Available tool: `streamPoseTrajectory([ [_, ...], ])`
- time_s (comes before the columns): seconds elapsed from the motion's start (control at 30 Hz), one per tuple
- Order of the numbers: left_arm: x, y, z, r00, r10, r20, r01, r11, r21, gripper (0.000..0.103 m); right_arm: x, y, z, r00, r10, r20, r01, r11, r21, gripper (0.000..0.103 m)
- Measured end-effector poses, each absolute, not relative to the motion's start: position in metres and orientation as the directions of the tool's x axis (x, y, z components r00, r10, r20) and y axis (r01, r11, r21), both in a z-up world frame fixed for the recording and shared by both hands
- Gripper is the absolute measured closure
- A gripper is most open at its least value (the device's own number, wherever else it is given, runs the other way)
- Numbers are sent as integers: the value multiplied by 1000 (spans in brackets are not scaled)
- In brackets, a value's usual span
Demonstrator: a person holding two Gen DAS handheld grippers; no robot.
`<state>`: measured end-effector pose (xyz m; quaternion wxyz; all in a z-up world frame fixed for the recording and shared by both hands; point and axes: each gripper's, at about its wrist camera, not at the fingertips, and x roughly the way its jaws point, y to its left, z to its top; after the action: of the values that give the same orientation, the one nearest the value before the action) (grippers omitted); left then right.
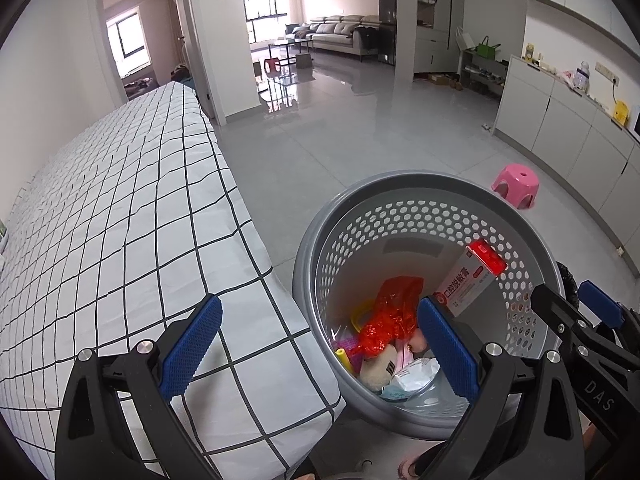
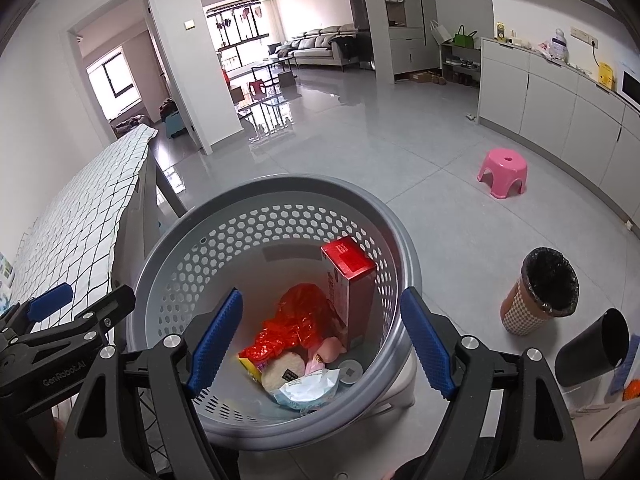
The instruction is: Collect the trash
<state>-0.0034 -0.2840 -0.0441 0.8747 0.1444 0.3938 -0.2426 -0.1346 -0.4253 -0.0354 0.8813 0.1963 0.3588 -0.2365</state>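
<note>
Trash lies in the bottom of a grey perforated basket standing on the tiled floor just beside the corner of a checked-cloth table. Contents: red crumpled wrapper, red-topped carton leaning upright against the basket's wall, white pouch. Right gripper hangs over the basket, jaws apart and empty. Left gripper straddles the basket's rim near the table corner, jaws likewise apart, gripping nothing. Pink stool stands well apart on the floor.
</note>
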Motion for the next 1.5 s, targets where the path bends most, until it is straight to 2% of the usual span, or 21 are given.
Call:
streamPoseTrajectory([
  [1.5, -5, -281, -48, 570, -315, -759, 540, 839, 58, 7, -134, -424, -37, 633, -268, -727, 551, 815, 179, 26],
])
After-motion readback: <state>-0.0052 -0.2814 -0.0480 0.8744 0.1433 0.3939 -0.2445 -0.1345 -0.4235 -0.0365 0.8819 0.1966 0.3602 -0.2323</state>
